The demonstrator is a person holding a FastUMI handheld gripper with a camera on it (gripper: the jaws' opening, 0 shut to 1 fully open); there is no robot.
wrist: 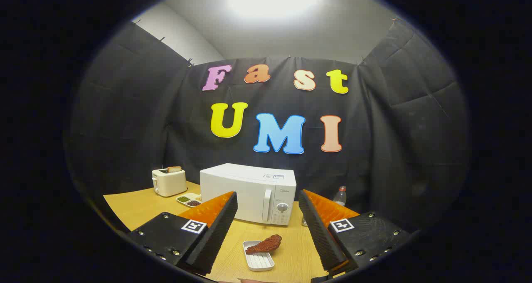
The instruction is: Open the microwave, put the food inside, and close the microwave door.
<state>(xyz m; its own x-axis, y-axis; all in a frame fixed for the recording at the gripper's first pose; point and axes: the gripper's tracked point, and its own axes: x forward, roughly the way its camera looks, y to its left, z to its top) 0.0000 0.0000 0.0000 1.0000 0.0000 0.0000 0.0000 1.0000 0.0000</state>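
The gripper [268,210] hangs above the table [133,206] with its fingers spread wide, gripping nothing. Between them, near, the food [264,244] lies partly on a small white tray [258,259]. Beyond stands the microwave [248,193], door shut. Far left are a toaster [168,181] and a dish [189,200]; right, a bottle [340,196].

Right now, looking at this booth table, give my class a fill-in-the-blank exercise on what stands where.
1. The microwave door is ____.
2. The gripper has its fingers ____, holding nothing.
3. The brown food lies on a small white ____, between the fingers and in front of the microwave.
4. A slice of bread sticks up out of the ____, beside the microwave.

Missing words: closed; open; tray; toaster
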